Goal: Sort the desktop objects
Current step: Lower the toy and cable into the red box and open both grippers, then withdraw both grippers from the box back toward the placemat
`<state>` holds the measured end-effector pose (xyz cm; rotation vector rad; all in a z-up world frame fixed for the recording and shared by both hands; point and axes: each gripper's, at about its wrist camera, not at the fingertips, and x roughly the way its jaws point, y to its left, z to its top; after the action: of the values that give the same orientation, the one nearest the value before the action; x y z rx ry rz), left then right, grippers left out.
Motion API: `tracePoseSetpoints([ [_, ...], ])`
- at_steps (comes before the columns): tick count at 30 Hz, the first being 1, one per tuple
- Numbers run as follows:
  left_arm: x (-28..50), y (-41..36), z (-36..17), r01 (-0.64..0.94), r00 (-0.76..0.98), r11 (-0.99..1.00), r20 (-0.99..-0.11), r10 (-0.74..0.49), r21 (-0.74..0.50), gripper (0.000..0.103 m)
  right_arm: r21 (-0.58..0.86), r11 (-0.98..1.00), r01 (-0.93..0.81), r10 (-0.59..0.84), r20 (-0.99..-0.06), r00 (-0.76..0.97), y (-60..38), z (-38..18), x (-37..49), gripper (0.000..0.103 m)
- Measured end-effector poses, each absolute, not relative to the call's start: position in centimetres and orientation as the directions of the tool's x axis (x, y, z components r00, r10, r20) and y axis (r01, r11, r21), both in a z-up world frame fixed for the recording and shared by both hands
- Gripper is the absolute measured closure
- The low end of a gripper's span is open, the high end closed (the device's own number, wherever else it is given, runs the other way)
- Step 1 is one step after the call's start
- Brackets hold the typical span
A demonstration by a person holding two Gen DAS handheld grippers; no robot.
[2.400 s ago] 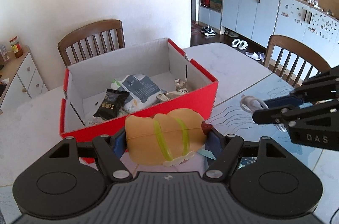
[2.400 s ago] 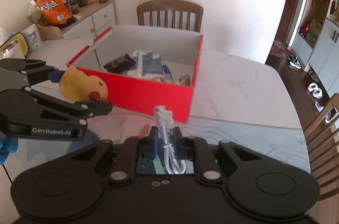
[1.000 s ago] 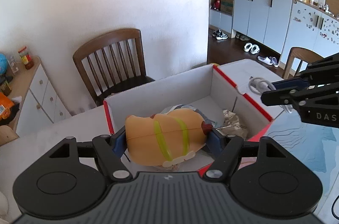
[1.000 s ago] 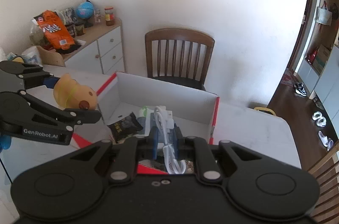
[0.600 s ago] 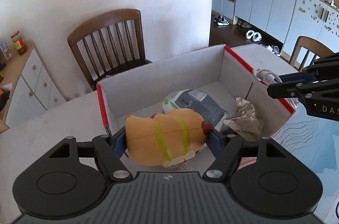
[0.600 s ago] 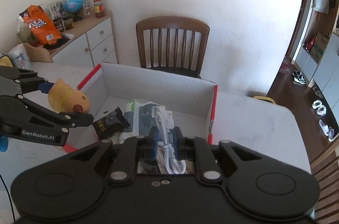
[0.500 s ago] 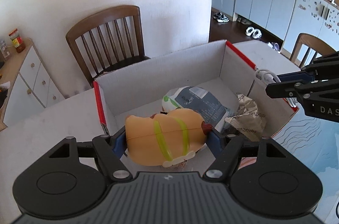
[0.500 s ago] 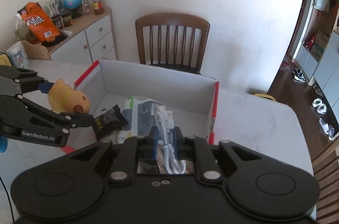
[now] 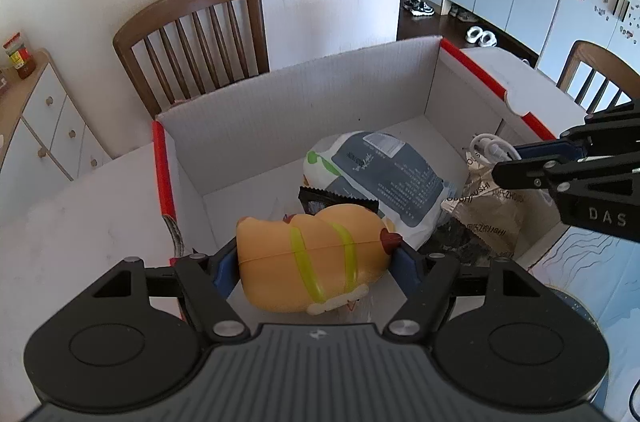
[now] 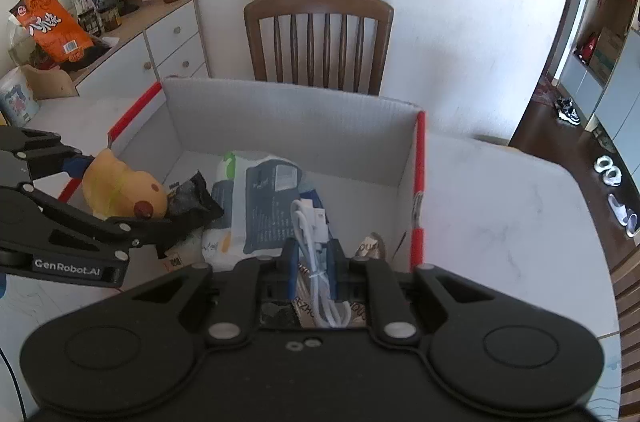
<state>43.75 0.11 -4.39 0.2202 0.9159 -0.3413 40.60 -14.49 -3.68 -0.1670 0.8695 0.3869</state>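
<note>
The toy (image 9: 316, 262) covers most of the black packet (image 9: 336, 200) in the left wrist view. The small print on the white-and-grey bag (image 9: 384, 178) is too small to read. The box (image 9: 304, 94) has its near wall hidden behind both gripper bodies.

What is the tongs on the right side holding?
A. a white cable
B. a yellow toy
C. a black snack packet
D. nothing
A: the right tongs are pinched shut on a coiled white cable, held over the red box; the yellow toy sits in the left tongs instead.
</note>
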Motion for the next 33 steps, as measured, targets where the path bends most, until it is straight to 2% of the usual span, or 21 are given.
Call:
tracePoseSetpoints([
  [17,44.9,-0.4,-6.0,0.401,0.477,0.916,-0.857,-0.194,0.016,0.028,0.039,0.918,-0.396,0.26,-0.812,0.523,-14.2,-6.3,41.2,0.089],
  [23,45.1,-0.3,-6.1,0.394,0.467,0.919,-0.862,-0.195,0.006,0.027,0.06,0.914,-0.402,0.278,-0.814,0.509,-14.4,-6.4,41.1,0.082],
  [25,45.0,-0.4,-6.1,0.395,0.47,0.919,-0.863,-0.185,0.017,0.017,0.062,0.911,-0.407,0.282,-0.814,0.508,-14.3,-6.4,41.0,0.079],
  [27,44.9,-0.4,-6.1,0.389,0.471,0.921,-0.863,-0.184,0.016,0.012,0.063,0.911,-0.407,0.284,-0.811,0.511,-14.4,-6.2,40.9,0.078],
  [33,44.6,-0.1,-5.7,0.38,0.472,0.925,-0.858,-0.201,-0.008,0.009,0.081,0.906,-0.415,0.31,-0.796,0.521,-14.7,-5.3,40.3,0.071],
])
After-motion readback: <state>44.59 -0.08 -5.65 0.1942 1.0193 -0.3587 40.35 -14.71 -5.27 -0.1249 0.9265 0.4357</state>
